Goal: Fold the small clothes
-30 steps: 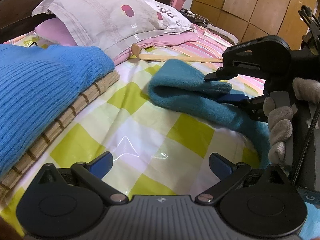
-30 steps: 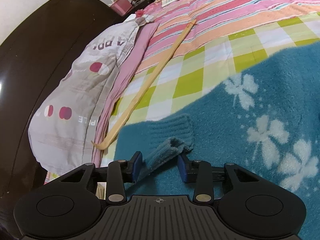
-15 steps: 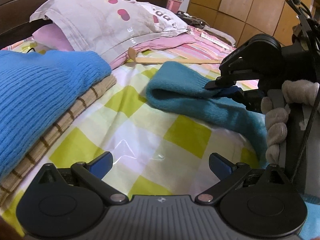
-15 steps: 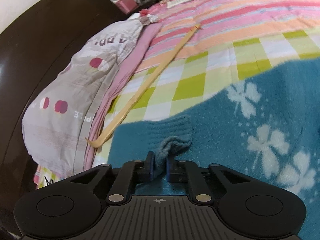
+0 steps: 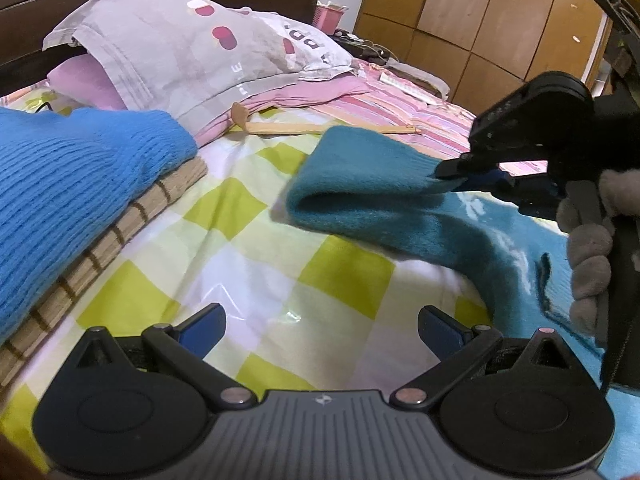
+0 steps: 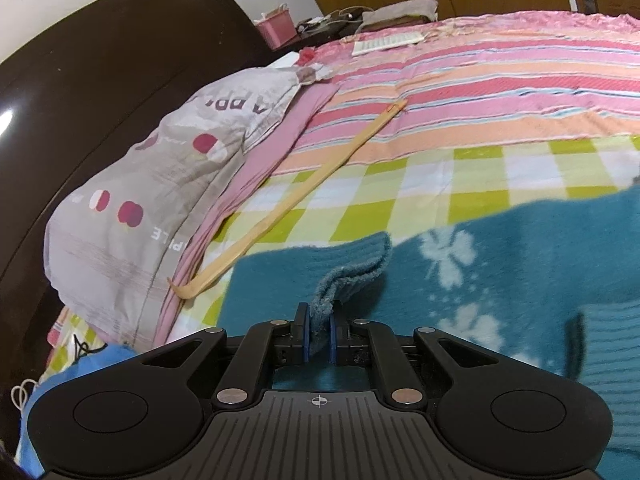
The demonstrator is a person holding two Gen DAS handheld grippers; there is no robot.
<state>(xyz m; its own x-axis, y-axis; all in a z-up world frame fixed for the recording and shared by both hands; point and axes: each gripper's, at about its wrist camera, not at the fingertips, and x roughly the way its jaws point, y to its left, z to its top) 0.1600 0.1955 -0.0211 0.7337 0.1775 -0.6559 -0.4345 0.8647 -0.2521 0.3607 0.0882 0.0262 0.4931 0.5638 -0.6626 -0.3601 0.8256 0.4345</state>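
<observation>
A teal fleece garment (image 6: 500, 264) with white clover prints lies on the checked bed sheet (image 5: 240, 248). My right gripper (image 6: 319, 330) is shut on its ribbed sleeve cuff (image 6: 352, 276) and holds the sleeve (image 5: 372, 184) lifted and folded over the garment. In the left wrist view the right gripper (image 5: 476, 178) shows at the right with a gloved hand (image 5: 588, 248) on it. My left gripper (image 5: 320, 326) is open and empty, low over the sheet, left of the garment.
A folded blue knit (image 5: 72, 184) on a tan striped piece (image 5: 120, 232) lies at the left. A grey pillow (image 6: 160, 184) rests against the dark headboard (image 6: 100, 92). A wooden back scratcher (image 6: 296, 196) lies beyond the garment. A striped pink blanket (image 6: 500, 80) covers the far bed.
My right gripper closed on the sleeve cuff and lifted it up and across over the garment. My left gripper stayed open and shifted slightly.
</observation>
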